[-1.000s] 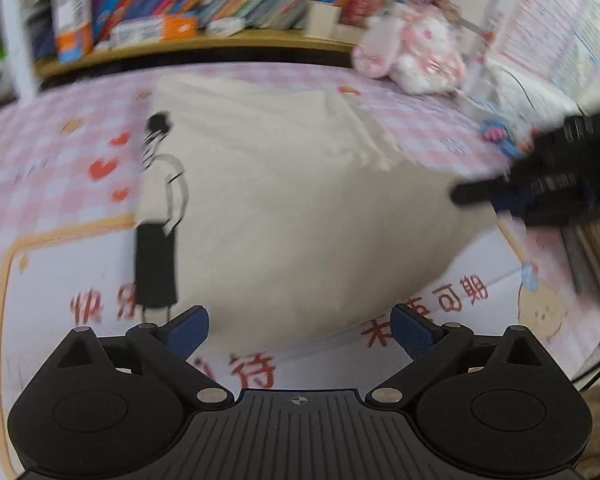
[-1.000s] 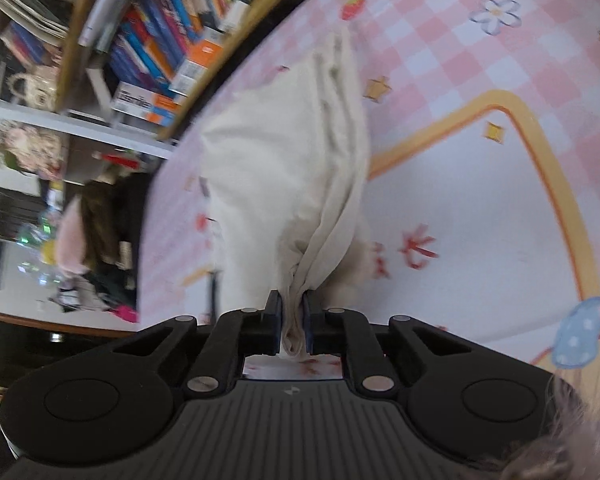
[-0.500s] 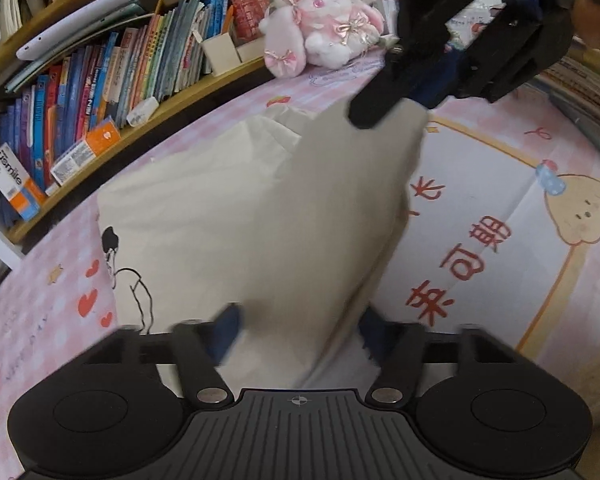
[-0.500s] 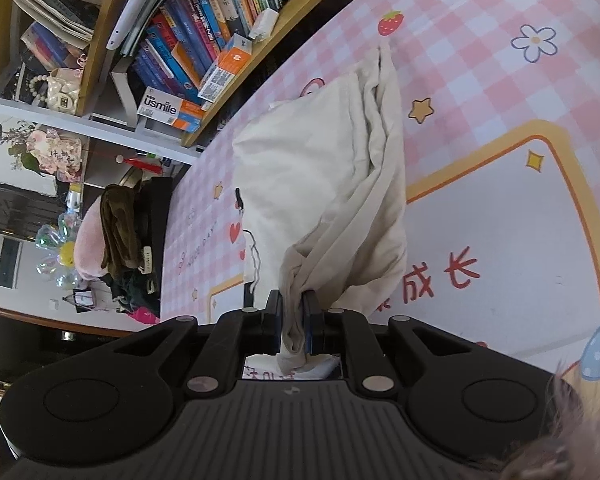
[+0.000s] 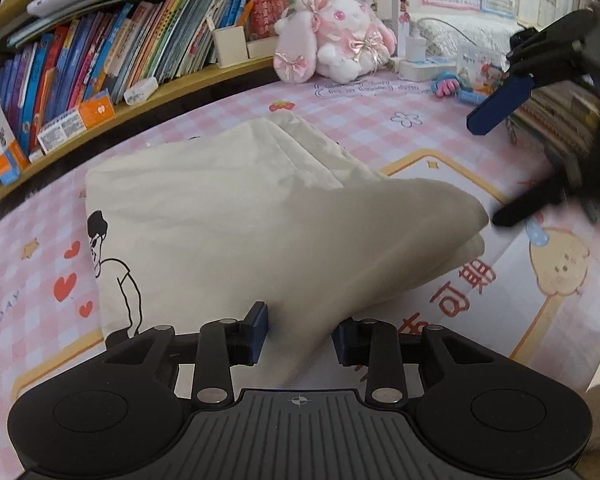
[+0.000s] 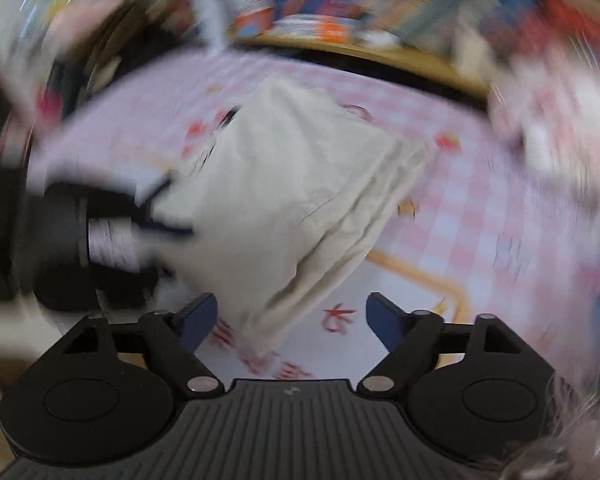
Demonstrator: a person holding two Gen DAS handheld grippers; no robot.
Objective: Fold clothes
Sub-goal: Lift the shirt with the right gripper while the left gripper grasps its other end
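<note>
Letting go: the right gripper (image 6: 290, 318), which half a second ago pinched a bunch of the cream garment (image 5: 236, 220), now stands wide open and empty, swinging clear. The left gripper (image 5: 300, 334) is partly closed around a raised fold without clamping it. The garment lies doubled over on the pink checked mat (image 5: 380, 120), so one fold looks laid.

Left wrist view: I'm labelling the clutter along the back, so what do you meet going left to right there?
Row of books → white pen holder → pink plush rabbit → white power strip → right gripper.
</note>
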